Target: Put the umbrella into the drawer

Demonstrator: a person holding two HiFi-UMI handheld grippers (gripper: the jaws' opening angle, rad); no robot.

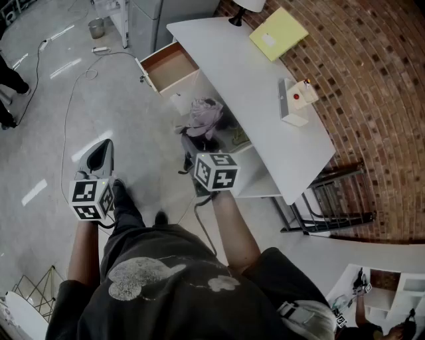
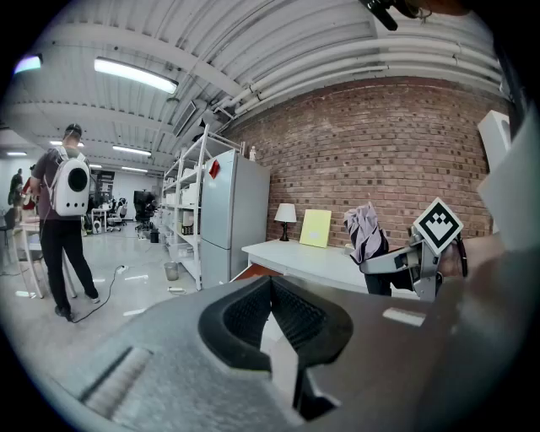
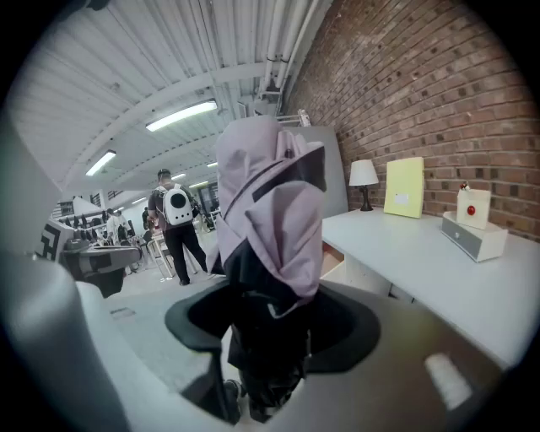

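A folded umbrella [image 1: 202, 118], lilac fabric over a black body, stands upright in my right gripper [image 1: 198, 149], which is shut on its lower black part. In the right gripper view the umbrella [image 3: 272, 221] fills the middle, clamped between the jaws of the right gripper [image 3: 268, 342]. The wooden drawer [image 1: 169, 66] stands pulled open at the left end of the white desk [image 1: 265, 113], beyond the umbrella. My left gripper [image 1: 99, 153] hangs over the floor to the left, its jaws together and empty. In its own view the left gripper [image 2: 272, 285] holds nothing, and the umbrella [image 2: 364, 232] shows to the right.
On the desk are a yellow folder [image 1: 279, 33], a lamp base [image 1: 240, 13] and a white box with a red button [image 1: 295, 101]. A cable [image 1: 73, 99] and a metal bucket [image 1: 97, 28] lie on the floor. A person with a white backpack [image 2: 63, 228] stands far off.
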